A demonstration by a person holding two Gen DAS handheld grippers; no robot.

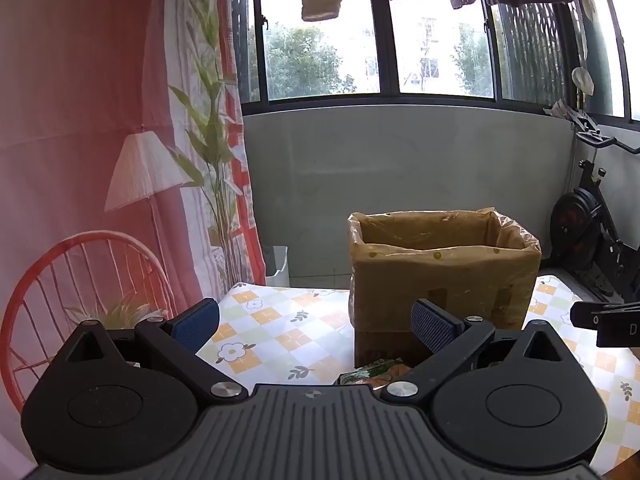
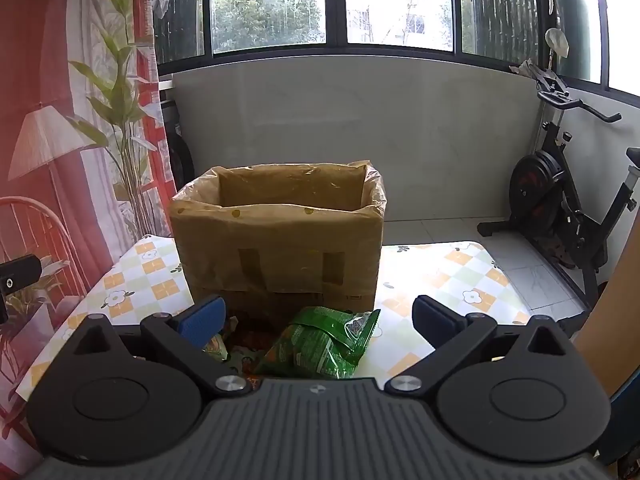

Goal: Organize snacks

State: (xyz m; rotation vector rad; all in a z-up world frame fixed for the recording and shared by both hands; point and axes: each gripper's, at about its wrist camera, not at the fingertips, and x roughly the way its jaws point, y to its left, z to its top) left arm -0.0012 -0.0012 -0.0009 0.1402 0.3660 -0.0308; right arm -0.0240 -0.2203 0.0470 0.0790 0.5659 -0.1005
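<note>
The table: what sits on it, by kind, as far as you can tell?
Cardboard box lined with plastic: 1
Green snack bag: 1
Other snack packets, partly hidden behind the gripper: at least 1
Total: at least 3

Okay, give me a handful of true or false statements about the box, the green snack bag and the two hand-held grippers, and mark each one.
1. The cardboard box stands on the table with its top open. True.
2. The green snack bag is inside the box. False: it lies on the patterned tablecloth in front of the box.
3. The right hand-held gripper is clamped on the green bag. False: its jaws are wide open, pads clear of the bag.
4. The left hand-held gripper holds nothing. True.
5. The box is lined with clear plastic folded over its rim. True.
6. A bicycle wheel leans on the box. False: an exercise bike stands on the floor, apart from it.
</note>
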